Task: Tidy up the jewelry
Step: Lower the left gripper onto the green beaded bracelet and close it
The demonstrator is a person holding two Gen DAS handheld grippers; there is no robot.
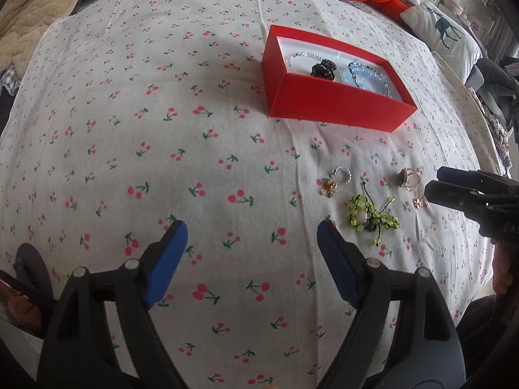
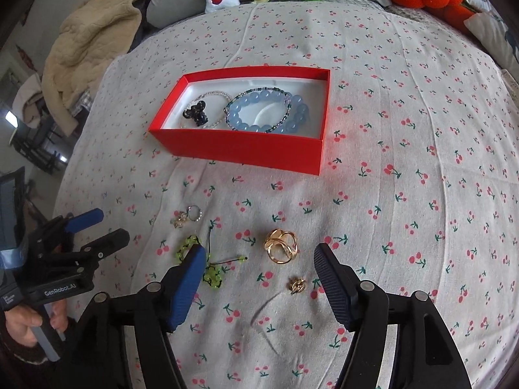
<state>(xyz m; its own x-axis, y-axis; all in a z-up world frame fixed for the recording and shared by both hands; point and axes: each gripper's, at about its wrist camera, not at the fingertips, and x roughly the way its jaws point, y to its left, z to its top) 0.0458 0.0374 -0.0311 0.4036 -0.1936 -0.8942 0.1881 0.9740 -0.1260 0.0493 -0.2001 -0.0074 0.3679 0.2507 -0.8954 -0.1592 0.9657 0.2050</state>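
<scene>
Large gold openwork ring [image 2: 279,245] lying flat on the cherry-print sheet [image 2: 405,194], just ahead of the right gripper [image 2: 259,264] and between the lines of its two spread, empty fingers; no clear long axis. Small gold ring [image 2: 296,286] nearer still, inside the finger gap, toward the right-hand finger. Green beaded bracelet [image 2: 207,265] partly hidden under the left-hand blue pad [image 2: 186,285]. Small silver ring and charm [image 2: 188,215] farther off to the left. Red box [image 2: 240,149] beyond, well apart from the loose pieces, already holding a blue bead bracelet [image 2: 266,111] and a dark charm [image 2: 196,115]. Left gripper [image 1: 253,243] also spread and empty, over bare sheet, loose jewelry off to its right. Likely judgement: right gripper nearer, a short forward reach enough.
</scene>
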